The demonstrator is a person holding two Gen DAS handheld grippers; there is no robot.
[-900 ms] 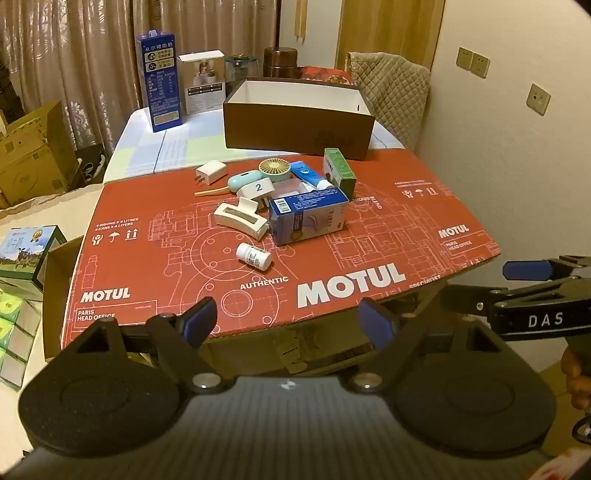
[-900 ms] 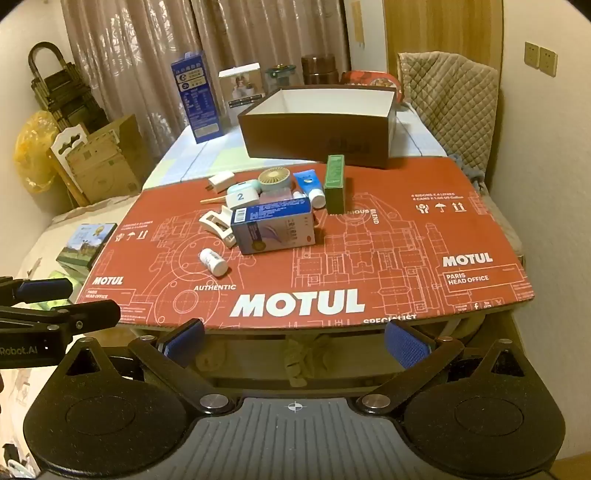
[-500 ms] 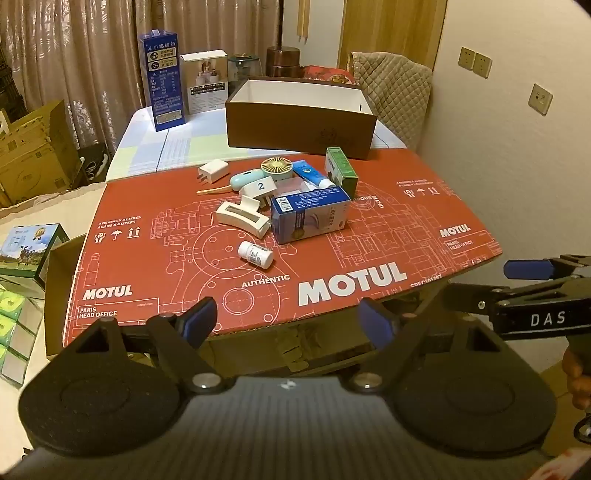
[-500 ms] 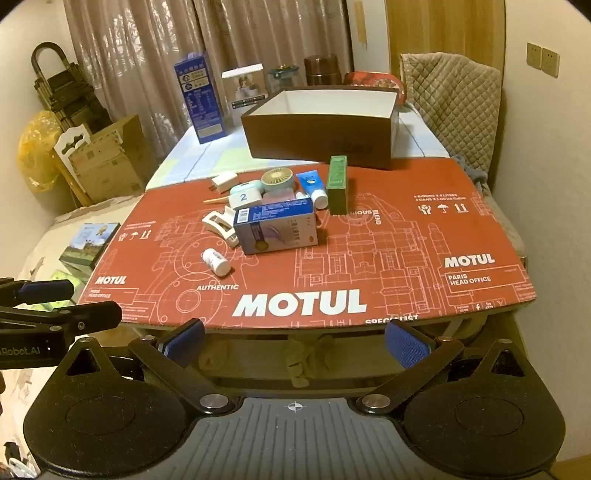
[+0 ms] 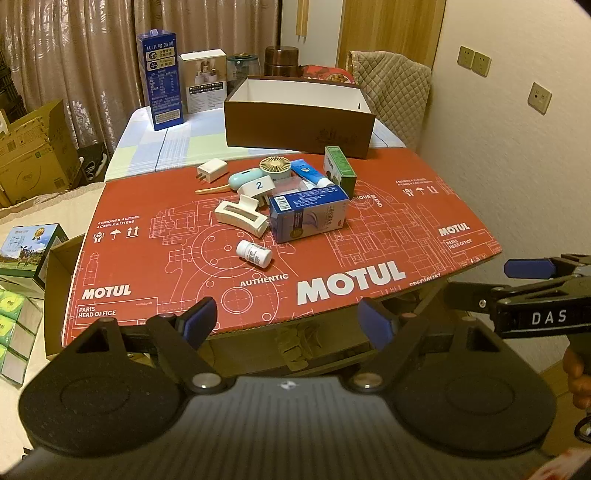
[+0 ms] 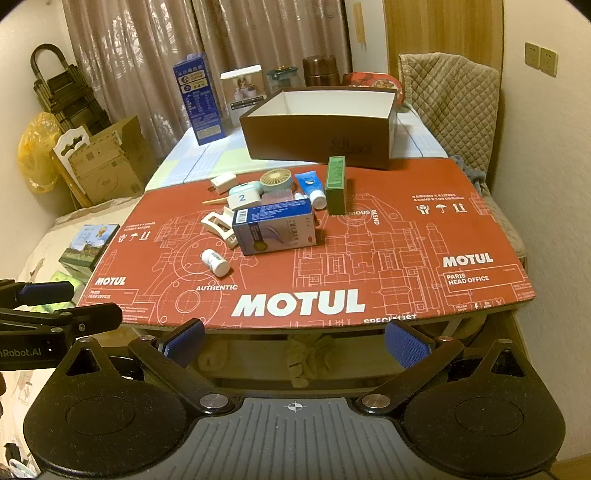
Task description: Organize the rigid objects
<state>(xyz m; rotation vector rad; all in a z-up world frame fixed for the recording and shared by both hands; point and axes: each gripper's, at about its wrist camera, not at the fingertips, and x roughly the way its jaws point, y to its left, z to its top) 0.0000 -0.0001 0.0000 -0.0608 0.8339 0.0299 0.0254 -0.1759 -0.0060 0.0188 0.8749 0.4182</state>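
Evidently nothing sorted yet: brown box looks empty, clutter around blue carton untouched. Left gripper and right gripper both spread, empty.

Warm dim light fills the room ahead of me, with beige patterned curtains across the far wall and a wooden door to their right. A quilted chair back stands against the cream wall, which carries switch plates; cardboard boxes sit at left
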